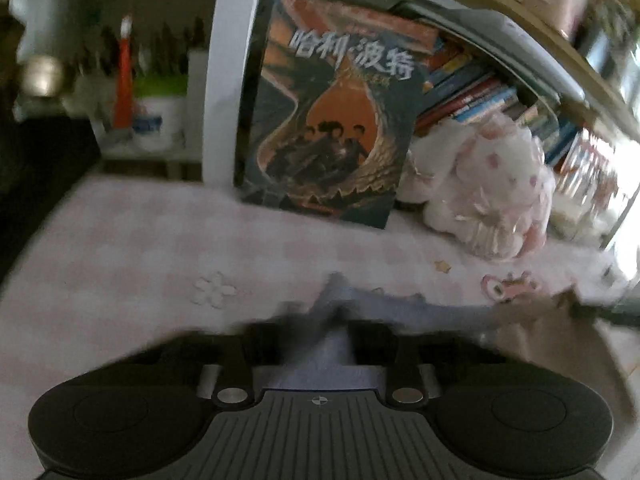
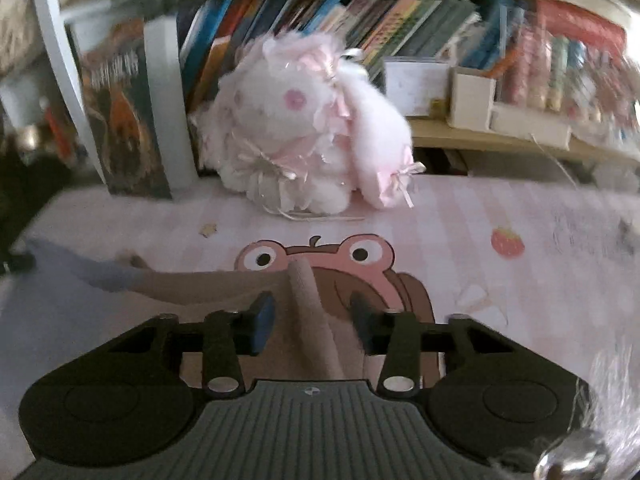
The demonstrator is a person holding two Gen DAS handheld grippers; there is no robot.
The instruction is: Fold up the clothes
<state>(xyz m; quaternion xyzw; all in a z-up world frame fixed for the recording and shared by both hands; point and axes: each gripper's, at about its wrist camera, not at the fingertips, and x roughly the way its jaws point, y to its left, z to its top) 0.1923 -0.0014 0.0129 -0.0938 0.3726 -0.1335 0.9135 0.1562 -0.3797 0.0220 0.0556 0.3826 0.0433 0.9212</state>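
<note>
Claws both pinched on one garment, stretched sideways between them.
Left claw (image 1: 320, 332) grips the lavender end, right claw (image 2: 316, 316) the beige fold of the garment (image 2: 192, 288).

Left wrist view: camera sits just behind the left gripper (image 1: 320, 332), angled down over the pink bedsheet (image 1: 140, 248) toward an upright book (image 1: 332, 120) and bookshelf (image 1: 480, 92). Right wrist view: camera sits just behind the right gripper (image 2: 312, 320), angled down likewise, close to the sheet. Both views share the plush rabbit (image 2: 304, 132), book, shelf and sheet.
</note>
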